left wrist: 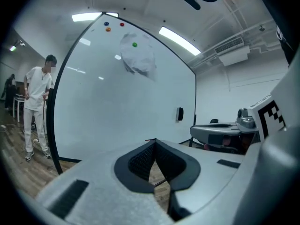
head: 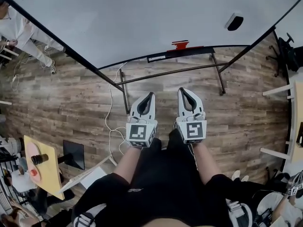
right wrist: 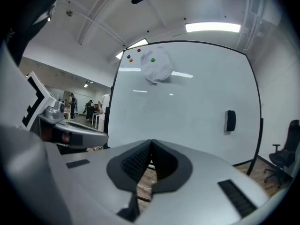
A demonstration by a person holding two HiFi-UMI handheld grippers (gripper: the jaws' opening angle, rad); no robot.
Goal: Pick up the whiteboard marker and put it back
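The whiteboard [head: 142,18] stands ahead of me on a black frame. On its tray [head: 180,53] lies a small red object [head: 180,45]; it is too small to tell whether this is the marker. My left gripper [head: 152,95] and right gripper [head: 182,90] hang side by side over the wooden floor, short of the board, both pointing at it. Both are shut, tips touching, with nothing between them. The left gripper view has its closed tips [left wrist: 155,141] against the white board [left wrist: 117,107]. The right gripper view shows the same of its tips [right wrist: 151,142].
A black eraser [head: 234,21] sticks to the board at right, and a crumpled paper [left wrist: 138,57] hangs under coloured magnets up high. A person in white [head: 23,32] stands at left. A white cable [head: 111,122] lies on the floor, an office chair [head: 286,48] is at right.
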